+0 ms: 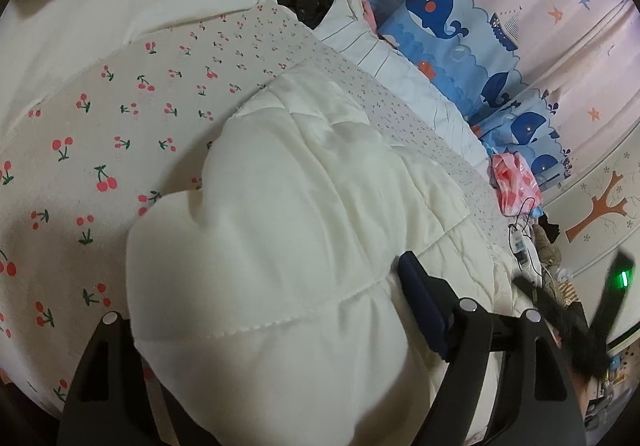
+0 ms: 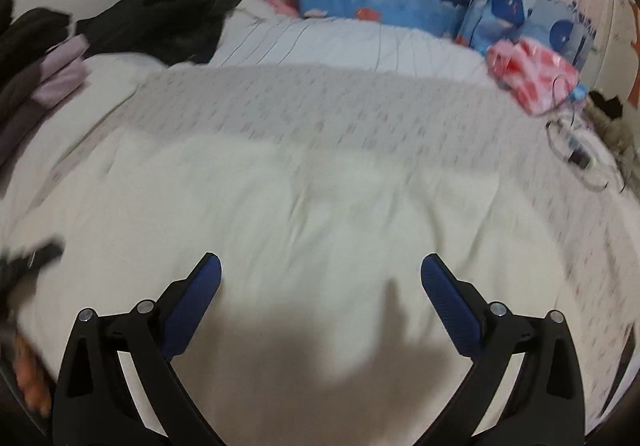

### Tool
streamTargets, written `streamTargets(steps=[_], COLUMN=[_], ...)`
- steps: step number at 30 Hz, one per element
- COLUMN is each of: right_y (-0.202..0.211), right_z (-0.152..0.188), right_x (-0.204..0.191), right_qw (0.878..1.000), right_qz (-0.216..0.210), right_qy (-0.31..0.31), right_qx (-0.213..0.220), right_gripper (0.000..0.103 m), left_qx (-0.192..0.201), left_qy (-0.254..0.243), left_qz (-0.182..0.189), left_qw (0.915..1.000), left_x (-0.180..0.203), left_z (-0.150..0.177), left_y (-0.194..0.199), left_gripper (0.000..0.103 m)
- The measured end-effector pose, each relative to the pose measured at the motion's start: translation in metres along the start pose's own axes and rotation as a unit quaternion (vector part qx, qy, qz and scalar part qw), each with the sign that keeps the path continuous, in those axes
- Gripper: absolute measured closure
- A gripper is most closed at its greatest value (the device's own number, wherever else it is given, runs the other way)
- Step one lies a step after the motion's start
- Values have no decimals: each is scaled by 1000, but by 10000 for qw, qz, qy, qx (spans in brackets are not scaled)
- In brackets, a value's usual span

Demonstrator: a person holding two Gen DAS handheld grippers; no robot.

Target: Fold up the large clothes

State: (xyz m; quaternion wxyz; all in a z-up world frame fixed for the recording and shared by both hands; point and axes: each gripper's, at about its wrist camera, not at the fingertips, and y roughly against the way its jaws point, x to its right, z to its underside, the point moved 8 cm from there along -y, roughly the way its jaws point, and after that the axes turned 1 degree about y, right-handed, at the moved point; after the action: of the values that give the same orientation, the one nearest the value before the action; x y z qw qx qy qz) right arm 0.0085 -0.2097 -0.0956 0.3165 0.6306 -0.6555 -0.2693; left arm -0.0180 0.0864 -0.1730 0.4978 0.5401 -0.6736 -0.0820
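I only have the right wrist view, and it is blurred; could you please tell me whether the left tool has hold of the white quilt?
Observer: Not clamped, as far as I can see. The quilt bulges up between the left tool's fingers, which stand wide apart; one fingertip is hidden behind the cloth.
Operator: Thank you. What is the print on the sheet under it? It is a smear here.
Observer: The sheet has red cherries with green stems, sharp in the left wrist view.
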Motion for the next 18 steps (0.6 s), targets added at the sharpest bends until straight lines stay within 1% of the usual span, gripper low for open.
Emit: streamTargets(steps=[2, 3, 4, 5, 7, 9, 11, 13, 14, 16, 17, 18], right_y=[-35, -56, -83, -89, -83, -62, -27, 5, 9, 0, -4, -3], right_z=[-6, 0, 14, 15, 10, 7, 12, 30, 40, 69, 76, 77], right_x=[6, 7, 2, 1, 3, 7, 6, -2, -8, -19, -19, -16], right_qw=[9993, 9978, 9946, 9945, 9943, 9962, 9983, 9995, 9994, 9975, 9982, 9986], right_qz=[229, 263, 76, 25, 28, -98, -238, -232, -214, -151, -207, -295], right_qy=[5, 16, 14, 8, 16, -107, -178, 18, 132, 461, 454, 347], right_qx=[-312, -601, -1034, -1046, -1069, -858, -492, -209, -231, -513, -338, -275], right_gripper=[6, 6, 6, 6, 6, 6, 6, 6, 6, 6, 6, 6], left_qx=[-10, -12, -20, -17, -30, -89, -147, -154, -160, -156, -156, -146], left_qy=[-14, -18, -27, -35, -43, 105, 244, 272, 299, 377, 408, 419], left_qz=[-1, -4, 14, 41, 9, 85, 221, 283, 310, 375, 426, 434], left_qw=[10000, 10000, 10000, 10000, 10000, 9999, 9993, 9991, 9989, 9985, 9981, 9981], left_x=[0, 0, 0, 1, 0, -5, -6, -6, -6, -6, -6, -6], left_z=[0, 0, 0, -1, -2, -1, -1, -1, -1, -1, 0, 1], left_y=[-1, -2, -3, -3, -5, -6, -6, -6, -6, -7, -7, -7], left_gripper=[25, 25, 24, 23, 23, 22, 22, 22, 22, 22, 21, 21])
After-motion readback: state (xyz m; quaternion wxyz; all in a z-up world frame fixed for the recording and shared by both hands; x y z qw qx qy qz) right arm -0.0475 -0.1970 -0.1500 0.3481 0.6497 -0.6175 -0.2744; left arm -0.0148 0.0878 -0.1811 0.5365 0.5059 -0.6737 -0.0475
